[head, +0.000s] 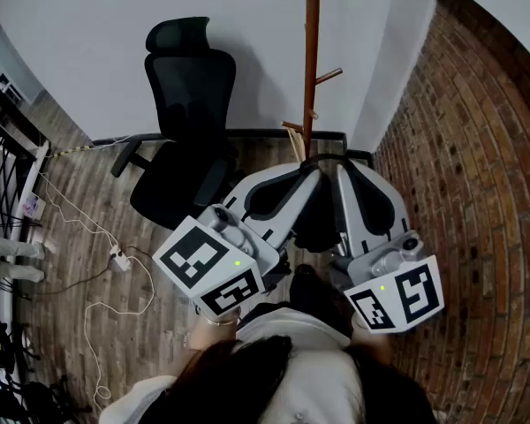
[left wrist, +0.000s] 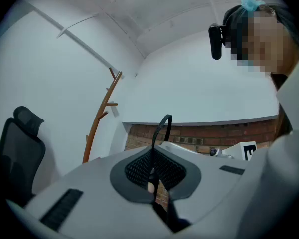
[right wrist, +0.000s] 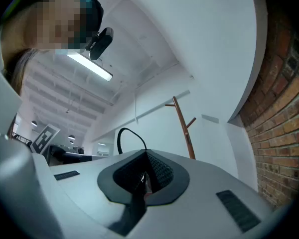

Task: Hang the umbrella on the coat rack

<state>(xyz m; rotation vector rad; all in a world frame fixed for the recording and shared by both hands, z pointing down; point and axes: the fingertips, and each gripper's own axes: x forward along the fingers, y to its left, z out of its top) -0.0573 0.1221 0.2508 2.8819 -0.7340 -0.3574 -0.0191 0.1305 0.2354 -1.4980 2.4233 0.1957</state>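
- Step in hand: carrying to the rack. The left gripper (head: 307,173) and right gripper (head: 343,168) are held tip to tip, and between them they hold up the umbrella's black strap (head: 322,157) as an open loop.
- Left gripper view: the jaws are closed together on the strap (left wrist: 162,128), which rises from the pads as a thin arch.
- Right gripper view: these jaws are likewise pinched shut on the strap (right wrist: 125,134), which curls up at 11 o'clock from the pads.
- The umbrella (head: 316,223) seems to be the dark bulk hanging between and under the 2 grippers. Most of it is hidden, so I cannot tell its shape.
- The rack (head: 311,60) stands at 12 o'clock from the grippers, against the white wall. It is not yet touched.
- Next move, as I judge it: lift the loop toward 12 o'clock, above a peg (head: 329,76), keep the loop spread, drop it over the peg tip, then let go with both.
- Materials: the strap is a narrow, limp band of webbing. The rack is a slim brown wooden pole with short pegs slanting upward. The jaw pads are black mesh-textured rubber set in smooth grey shells.
- A black mesh chair (head: 181,104) stands at 10 o'clock, and rough brick (head: 477,148) at 3 o'clock.
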